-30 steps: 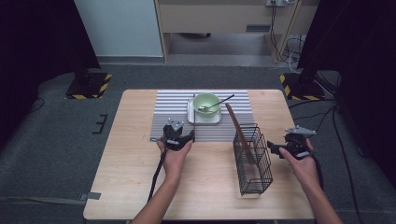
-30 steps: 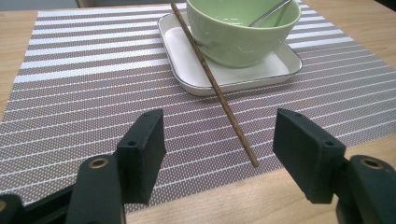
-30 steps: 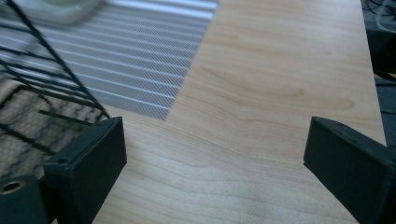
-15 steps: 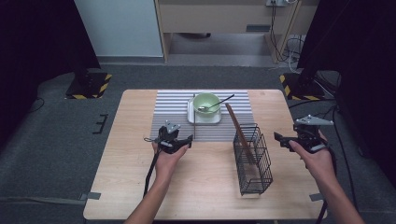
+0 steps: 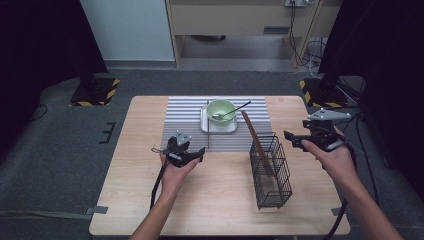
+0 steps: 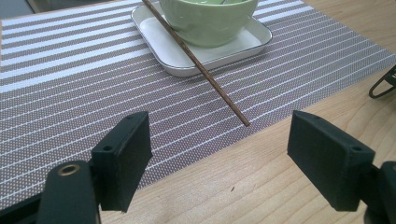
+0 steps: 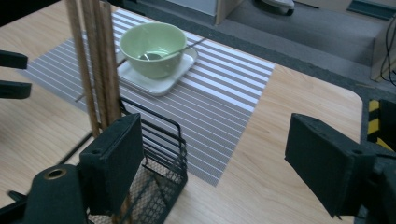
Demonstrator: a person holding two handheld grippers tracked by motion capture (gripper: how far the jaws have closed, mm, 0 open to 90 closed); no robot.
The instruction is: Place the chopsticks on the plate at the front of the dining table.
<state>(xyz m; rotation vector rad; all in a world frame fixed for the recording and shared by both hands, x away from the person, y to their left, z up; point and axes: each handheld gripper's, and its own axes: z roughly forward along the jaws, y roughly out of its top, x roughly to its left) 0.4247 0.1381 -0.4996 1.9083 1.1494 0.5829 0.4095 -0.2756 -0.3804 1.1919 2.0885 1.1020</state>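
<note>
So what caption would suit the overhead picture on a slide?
Two hand-held tools, left tool and right tool, open above a table with green bowl and wire basket.

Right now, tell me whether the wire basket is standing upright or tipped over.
Upright. The wire basket stands on its base on the table, open top up, wooden sticks leaning out.

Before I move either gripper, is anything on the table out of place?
One thing: a lone chopstick lies loose, leaning on the white tray beside the green bowl, its tip on the striped mat, while the others stand in the wire basket.
</note>
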